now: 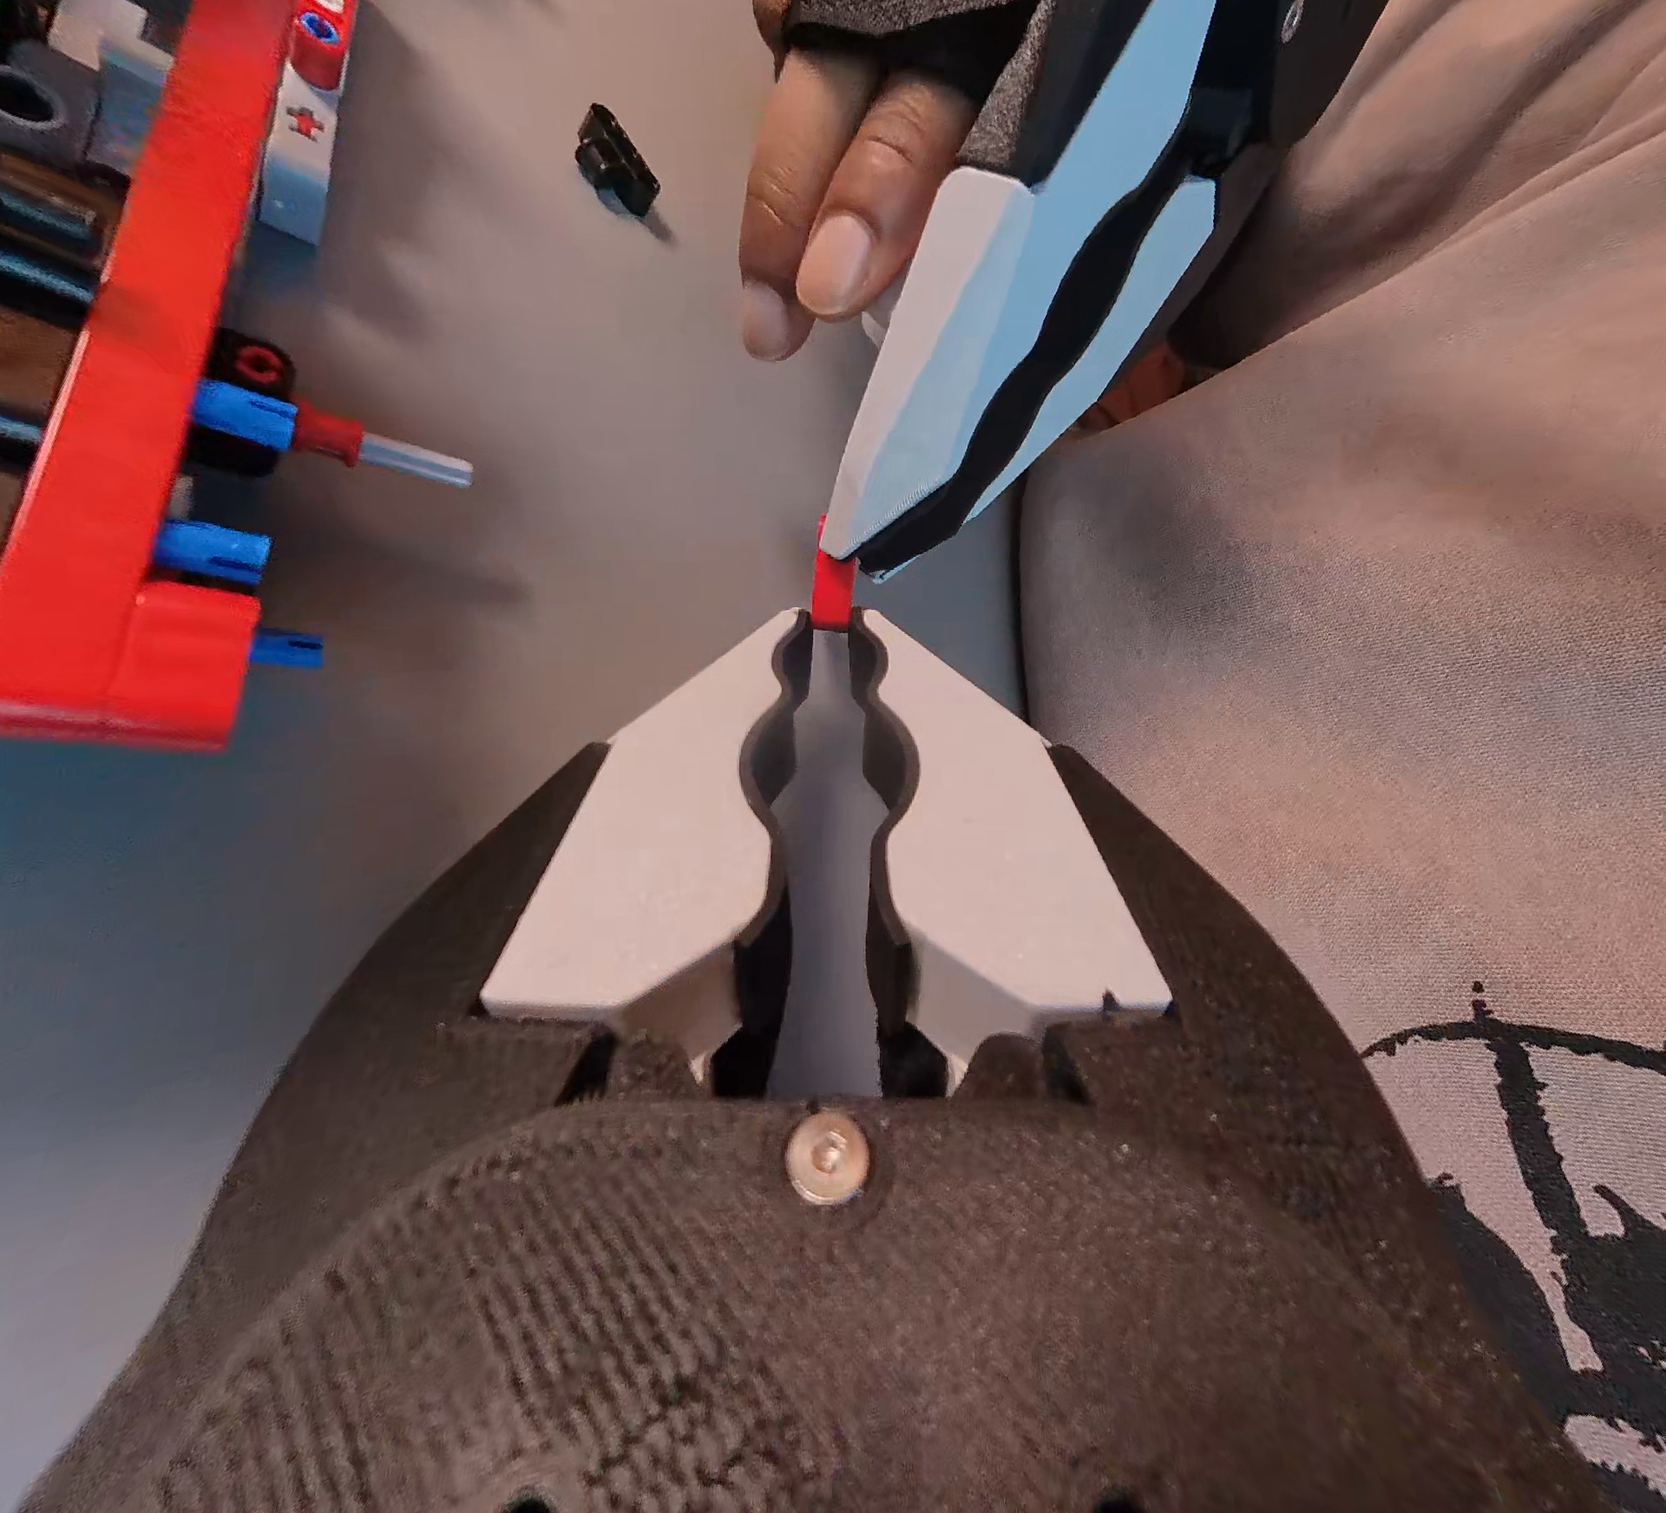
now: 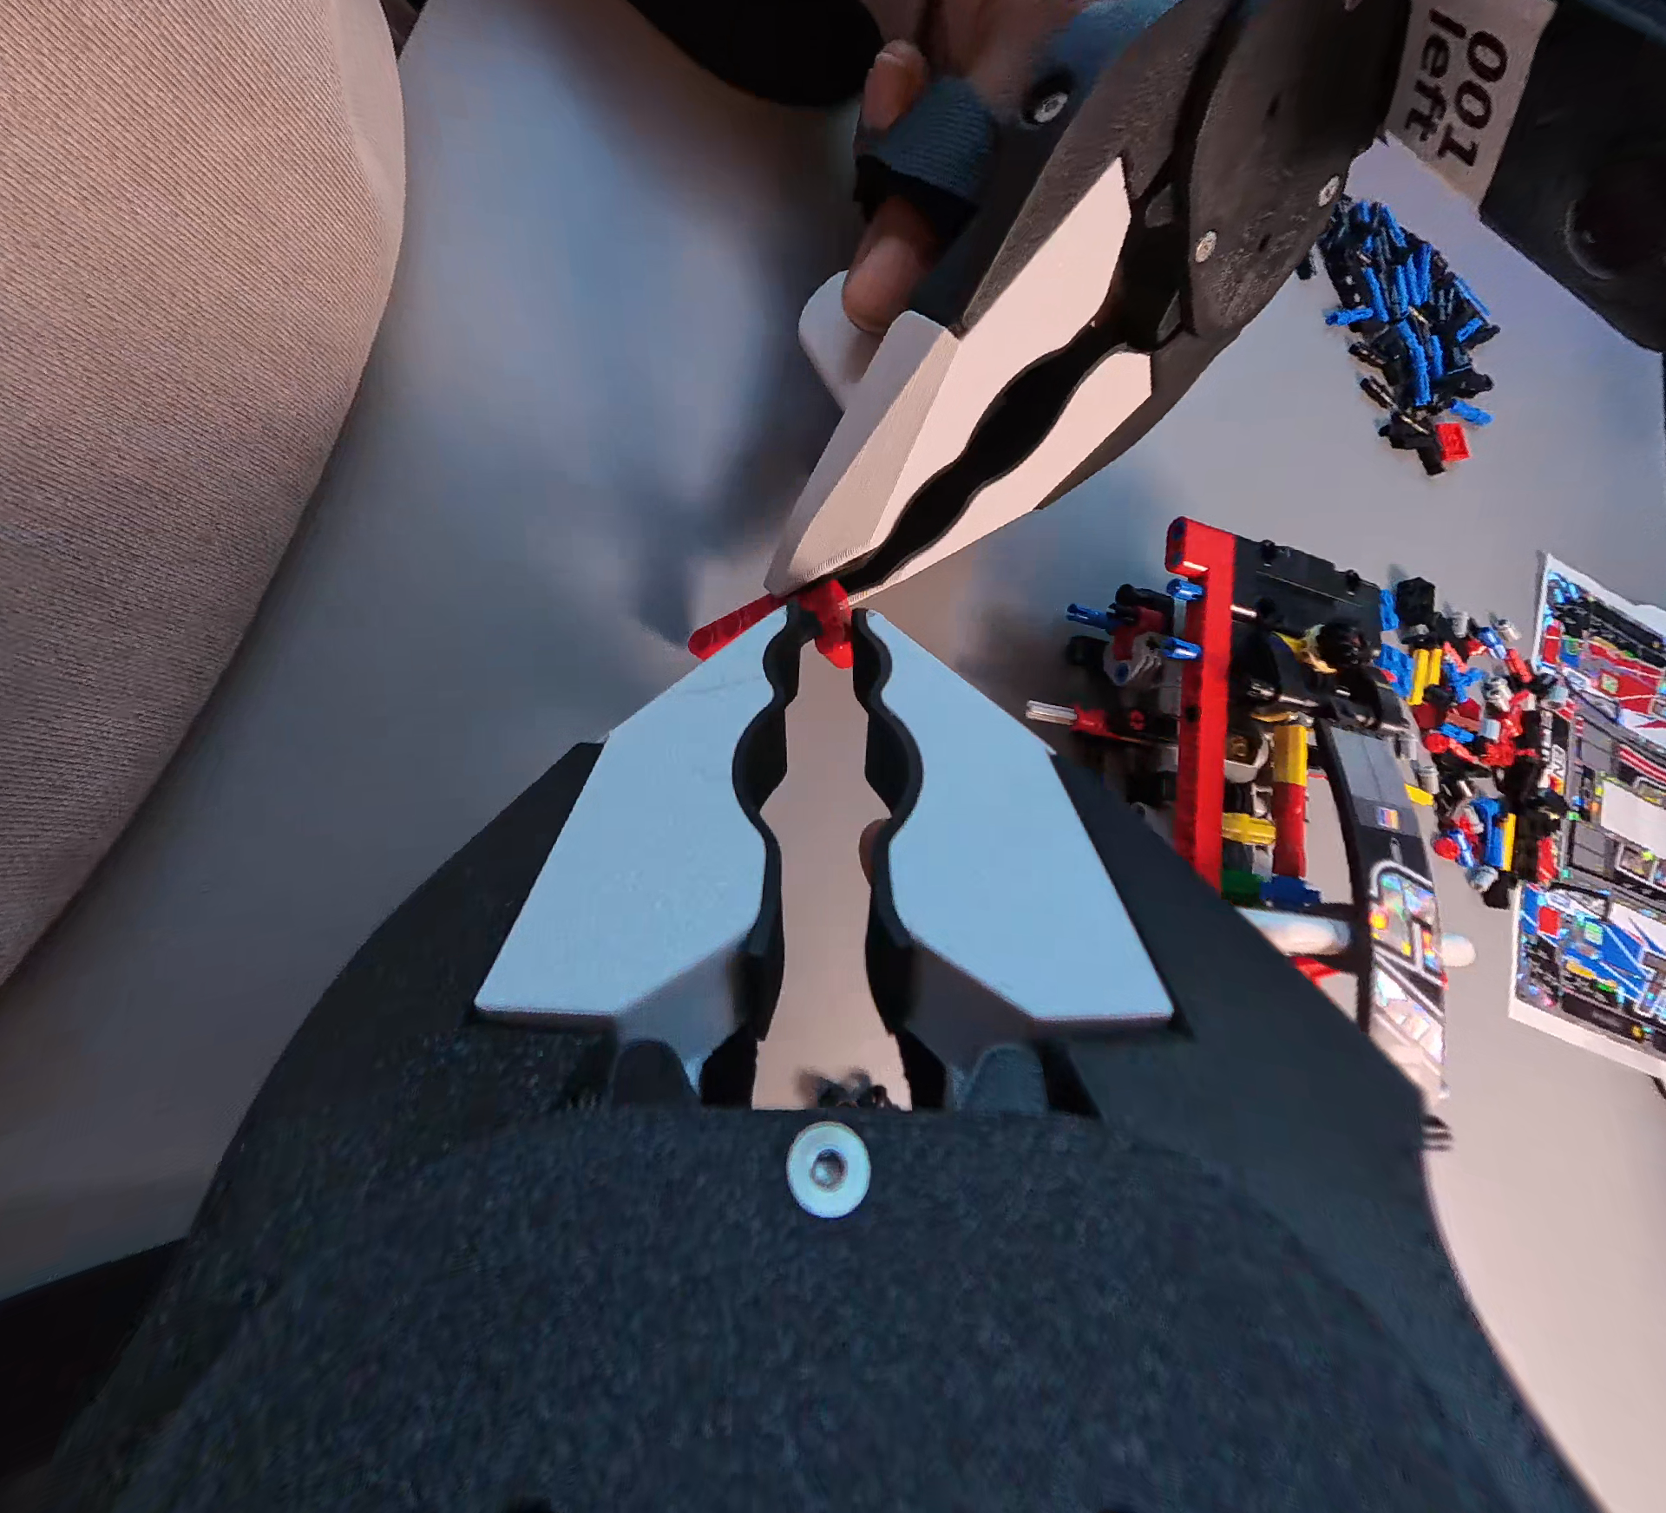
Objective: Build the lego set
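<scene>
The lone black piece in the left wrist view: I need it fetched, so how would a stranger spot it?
Start at the long red beam of the lego build. To its right, the small black piece lies alone on the bare grey table, near the person's fingers.

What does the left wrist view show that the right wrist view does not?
Only the left wrist view shows a loose black piece on the grey table. Only the right wrist view shows the pile of blue and black pins and the sticker sheet. Both show the left gripper and right gripper closed on one small red piece, and the red-framed model.
</scene>
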Available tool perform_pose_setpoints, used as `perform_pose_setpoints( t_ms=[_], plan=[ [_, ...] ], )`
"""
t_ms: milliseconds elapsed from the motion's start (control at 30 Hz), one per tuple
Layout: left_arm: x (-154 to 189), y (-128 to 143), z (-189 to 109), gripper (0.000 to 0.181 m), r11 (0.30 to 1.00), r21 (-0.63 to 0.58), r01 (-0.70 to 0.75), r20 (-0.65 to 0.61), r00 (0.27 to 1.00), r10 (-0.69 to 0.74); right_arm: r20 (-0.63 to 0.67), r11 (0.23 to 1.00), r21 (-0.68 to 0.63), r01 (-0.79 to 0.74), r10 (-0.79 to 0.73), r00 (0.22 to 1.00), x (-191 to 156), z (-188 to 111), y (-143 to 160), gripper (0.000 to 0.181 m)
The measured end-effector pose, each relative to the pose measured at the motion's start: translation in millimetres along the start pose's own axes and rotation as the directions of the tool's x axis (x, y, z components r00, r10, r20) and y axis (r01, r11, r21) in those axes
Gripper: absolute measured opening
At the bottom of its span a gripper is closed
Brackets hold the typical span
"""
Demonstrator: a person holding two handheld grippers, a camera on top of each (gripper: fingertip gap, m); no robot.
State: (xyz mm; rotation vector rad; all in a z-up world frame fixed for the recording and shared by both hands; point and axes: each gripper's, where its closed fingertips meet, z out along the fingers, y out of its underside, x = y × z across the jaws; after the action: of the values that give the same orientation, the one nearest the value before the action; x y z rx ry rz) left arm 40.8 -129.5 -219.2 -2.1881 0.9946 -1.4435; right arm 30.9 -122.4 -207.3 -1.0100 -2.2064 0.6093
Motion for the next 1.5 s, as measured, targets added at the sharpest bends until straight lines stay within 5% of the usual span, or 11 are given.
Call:
perform_pose_setpoints(
  t_ms=[167, 233, 367, 667, 867, 967, 1133, 1300, 1500],
  plan=[
    [-8.3, -4.5, -6.5, 0.007, 0.999, 0.031, -0.031, 0.068, 0.997, 0.029, -0.025, 0.997, -0.048, 0.064, -0.065, 0.998, 7.4, 2.5, 4.5, 0.002],
    [-12.8, -7.8, -13.1, 0.022, 0.995, 0.039, -0.095, 0.138, 0.986, 0.089, 0.009, 0.999, -0.015, 0.031, -0.031, 0.999, 8.0, 2.3, 4.9, 0.000],
    [-21.7, -3.9, -20.8, 0.020, 0.983, 0.010, -0.184, 0.246, 0.953, 0.176, 0.064, 0.999, 0.002, -0.041, 0.041, 0.997, 12.5, 6.4, 12.9, 0.000],
    [-11.5, -3.7, -45.0, 0.023, 0.942, -0.006, -0.336, 0.264, 0.908, 0.326, 0.124, 0.982, -0.025, -0.189, 0.191, 0.974, 0.1, 17.2, -1.7, 0.022],
    [-20.3, 12.4, -36.6, 0.021, 0.943, -0.091, -0.321, 0.272, 0.902, 0.334, 0.115, 0.959, -0.062, -0.276, 0.281, 0.953, 7.3, 25.7, -4.3, 0.022],
    [-18.0, 14.7, -32.2, 0.023, 0.938, -0.103, -0.332, 0.261, 0.901, 0.348, 0.102, 0.954, -0.093, -0.284, 0.293, 0.951, 8.0, 30.0, 0.1, 0.006],
    [-4.6, 6.3, -31.6, 0.033, 0.960, 0.016, -0.280, 0.156, 0.949, 0.274, 0.077, 0.961, 0.147, -0.236, 0.227, 0.971, 17.3, 13.4, -16.2, 0.005],
    [29.4, -25.2, -41.6, 0.031, 0.952, 0.282, -0.116, -0.116, 0.981, 0.154, -0.025, 0.860, 0.471, -0.193, 0.232, 0.972, 36.3, -25.6, -45.4, 0.005],
    [36.0, -42.1, -44.8, 0.013, 0.926, 0.366, 0.091, -0.269, 0.963, 0.011, -0.089, 0.840, 0.529, -0.123, 0.199, 0.976, 38.9, -39.9, -50.8, 0.005]
  ],
)
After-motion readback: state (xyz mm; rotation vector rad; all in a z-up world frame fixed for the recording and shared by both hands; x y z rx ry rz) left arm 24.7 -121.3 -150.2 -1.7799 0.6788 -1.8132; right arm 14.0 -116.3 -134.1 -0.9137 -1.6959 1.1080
